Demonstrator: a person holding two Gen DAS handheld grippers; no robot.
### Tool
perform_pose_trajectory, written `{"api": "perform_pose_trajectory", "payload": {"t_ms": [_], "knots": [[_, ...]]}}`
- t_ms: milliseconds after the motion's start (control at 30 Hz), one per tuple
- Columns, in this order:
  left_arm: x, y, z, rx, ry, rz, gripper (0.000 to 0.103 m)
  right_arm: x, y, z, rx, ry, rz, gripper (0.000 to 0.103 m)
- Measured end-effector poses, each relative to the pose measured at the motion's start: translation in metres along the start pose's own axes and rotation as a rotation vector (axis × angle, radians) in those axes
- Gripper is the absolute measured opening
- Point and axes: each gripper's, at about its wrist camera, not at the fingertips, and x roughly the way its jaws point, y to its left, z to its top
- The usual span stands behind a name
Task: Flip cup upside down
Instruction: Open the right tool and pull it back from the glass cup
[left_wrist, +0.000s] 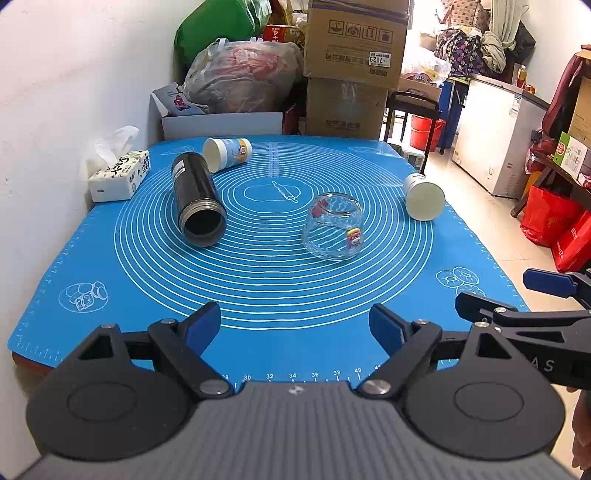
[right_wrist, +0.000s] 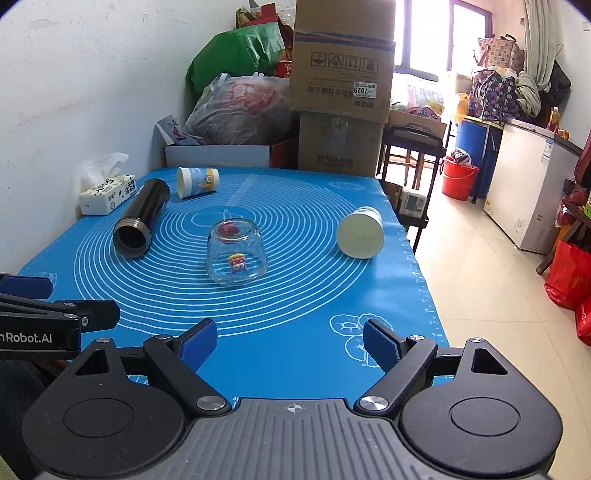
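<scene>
While the left gripper (left_wrist: 294, 326) is hovering over the near edge of the bench (left_wrist: 258, 354), its fingers (left_wrist: 202, 324) are standing wide apart and holding nothing. From this view the glass cup (left_wrist: 333, 226) is sitting mouth-down near the mat's middle, so that one looks already flipped. A flask (left_wrist: 197, 199) is lying toward the left edge, a paper cup (left_wrist: 227, 152) at the far edge and a white cup (left_wrist: 424, 197) by the right edge, all on their sides.

From the right wrist view, the right gripper (right_wrist: 290, 345) is likewise waiting apart and empty near the front edge, well short of the glass cup (right_wrist: 236, 256). Judging by this, the lying cups may be left.
</scene>
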Motion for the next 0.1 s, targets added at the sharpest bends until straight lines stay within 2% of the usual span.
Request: {"api": "perform_pose_trajectory", "payload": {"t_ms": [100], "knots": [[-0.0001, 0.0000, 0.0007, 0.000, -0.002, 0.006, 0.087, 0.0008, -0.0007, -0.0013, 0.002, 0.003, 0.000, 0.088]]}}
